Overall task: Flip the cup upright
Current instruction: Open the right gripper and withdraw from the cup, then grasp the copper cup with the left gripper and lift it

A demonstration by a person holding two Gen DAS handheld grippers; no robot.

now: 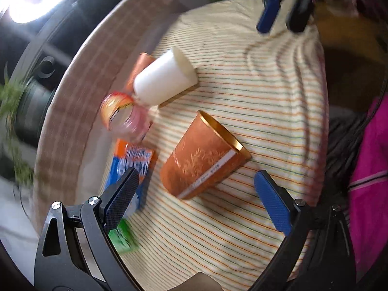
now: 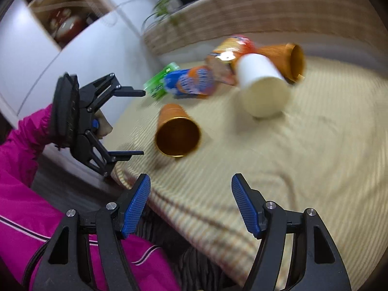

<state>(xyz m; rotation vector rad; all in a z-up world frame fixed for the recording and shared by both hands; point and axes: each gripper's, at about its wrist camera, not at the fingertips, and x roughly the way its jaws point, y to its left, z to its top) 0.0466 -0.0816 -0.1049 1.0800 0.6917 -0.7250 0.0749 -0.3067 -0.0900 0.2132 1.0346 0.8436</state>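
An orange cup with a gold rim [image 1: 201, 155] lies on its side on the striped cloth [image 1: 254, 92]; in the right wrist view [image 2: 177, 131] its gold mouth faces the camera. My left gripper [image 1: 196, 194] is open, its jaws on either side of the cup's base, not touching it. It shows in the right wrist view [image 2: 143, 123] at the left, open beside the cup. My right gripper [image 2: 190, 206] is open and empty, near the cloth's front edge. It shows in the left wrist view [image 1: 283, 17] at the far edge.
A white cup [image 1: 167, 77] lies on its side over a second orange cup [image 2: 288, 58]. A snack jar [image 1: 121, 114], a blue packet [image 1: 133, 167] and a green packet [image 2: 160, 82] lie along the left side. A checked cushion rim [image 1: 60, 121] borders the cloth.
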